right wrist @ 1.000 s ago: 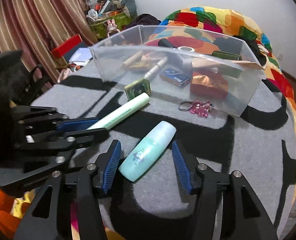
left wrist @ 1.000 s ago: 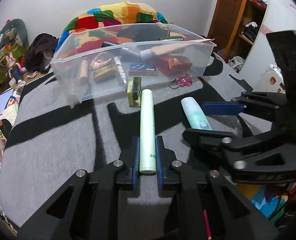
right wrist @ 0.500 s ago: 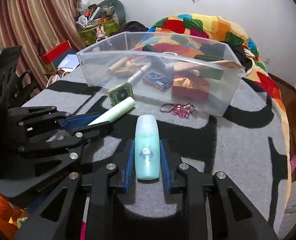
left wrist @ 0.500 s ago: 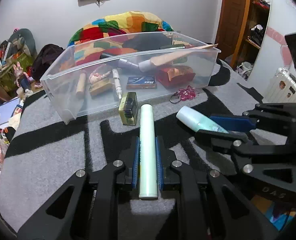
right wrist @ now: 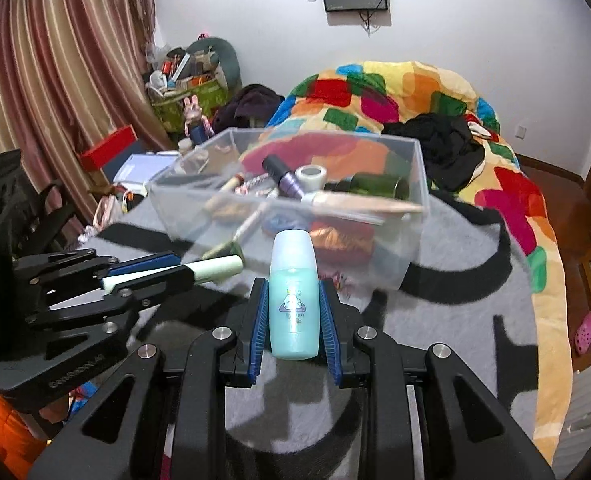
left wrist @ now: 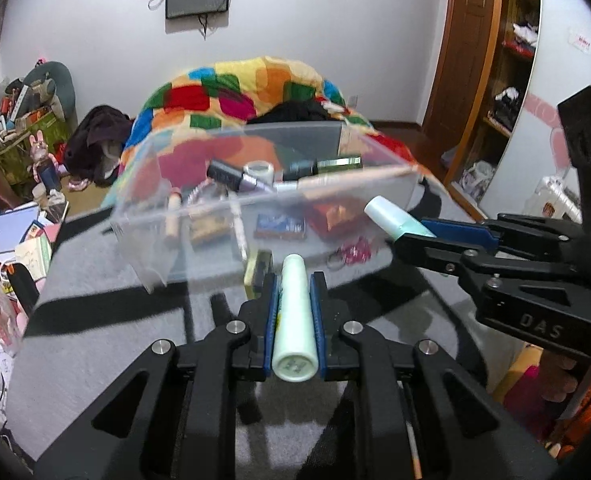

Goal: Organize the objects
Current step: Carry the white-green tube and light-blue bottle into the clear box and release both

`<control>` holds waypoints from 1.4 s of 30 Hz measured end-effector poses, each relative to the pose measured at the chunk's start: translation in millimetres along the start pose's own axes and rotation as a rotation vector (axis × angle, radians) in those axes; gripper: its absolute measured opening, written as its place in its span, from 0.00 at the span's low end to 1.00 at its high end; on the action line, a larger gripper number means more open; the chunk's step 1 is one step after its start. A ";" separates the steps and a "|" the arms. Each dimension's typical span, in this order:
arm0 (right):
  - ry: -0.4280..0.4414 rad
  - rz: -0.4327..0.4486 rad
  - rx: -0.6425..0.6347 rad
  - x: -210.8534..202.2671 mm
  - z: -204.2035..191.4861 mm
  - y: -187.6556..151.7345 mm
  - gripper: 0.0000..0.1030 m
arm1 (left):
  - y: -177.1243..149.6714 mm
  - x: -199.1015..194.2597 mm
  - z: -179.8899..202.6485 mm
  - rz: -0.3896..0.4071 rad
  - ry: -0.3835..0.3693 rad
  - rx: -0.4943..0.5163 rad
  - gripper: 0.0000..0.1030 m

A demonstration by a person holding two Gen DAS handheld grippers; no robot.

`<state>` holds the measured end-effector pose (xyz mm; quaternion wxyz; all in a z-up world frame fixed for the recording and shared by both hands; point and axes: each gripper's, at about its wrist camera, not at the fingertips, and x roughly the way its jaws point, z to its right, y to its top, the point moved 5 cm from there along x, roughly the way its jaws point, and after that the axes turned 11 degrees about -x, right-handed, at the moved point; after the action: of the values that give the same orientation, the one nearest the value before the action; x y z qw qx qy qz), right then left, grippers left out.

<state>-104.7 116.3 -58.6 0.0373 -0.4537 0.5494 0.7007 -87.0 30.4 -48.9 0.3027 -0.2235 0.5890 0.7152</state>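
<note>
Both tubes have come up off the grey-and-black blanket (left wrist: 107, 312) since the earlier frames, when the pale green one lay flat on it and the teal one had only just been clamped; now each is raised in front of the clear bin (left wrist: 215, 236).

The pale green tube (left wrist: 293, 316) is a slim, matte cylinder with a flat round cap end facing the left camera. The left gripper (left wrist: 293, 300) pinches it between its blue pads (left wrist: 272, 312), the tube pointing forward toward the bin's near wall. From the right camera the same tube (right wrist: 211, 270) juts out past the left gripper's (right wrist: 143, 276) black fingers.

The teal bottle (right wrist: 293, 300) is shorter and fatter, with a lighter bluish rounded cap and a small cartoon print with text on its side. The right gripper (right wrist: 293, 308) clamps it by the lower body, cap pointing toward the bin. In the left view, only its pale cap end (left wrist: 391, 218) shows beyond the right gripper (left wrist: 435, 236).

The bin sits on the blanket just ahead, holding a purple-capped bottle (right wrist: 285, 176), a roll of tape (right wrist: 311, 174), a blue packet (left wrist: 281, 224) and a red-orange packet (left wrist: 335, 216). A pink keychain (left wrist: 351, 252) and a small green box (left wrist: 259, 276) lie on the blanket against its front wall. A patchwork quilt (right wrist: 395, 92) is heaped behind.
</note>
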 end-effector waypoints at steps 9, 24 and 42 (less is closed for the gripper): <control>-0.013 0.062 0.002 -8.3 8.2 26.1 0.22 | 37.8 -22.9 -0.7 0.095 -0.022 -0.023 0.14; -0.008 0.048 -0.014 27.3 9.8 66.1 0.22 | 75.4 0.1 -40.4 0.113 0.047 -0.130 0.14; -0.001 -0.042 -0.062 60.7 3.0 65.1 0.25 | 71.1 20.0 -52.1 0.041 0.010 -0.181 0.15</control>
<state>-177.9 66.0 -51.8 0.0380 -0.4659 0.5176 0.7167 -152.7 -25.9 -22.9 0.2638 -0.2412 0.5280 0.7704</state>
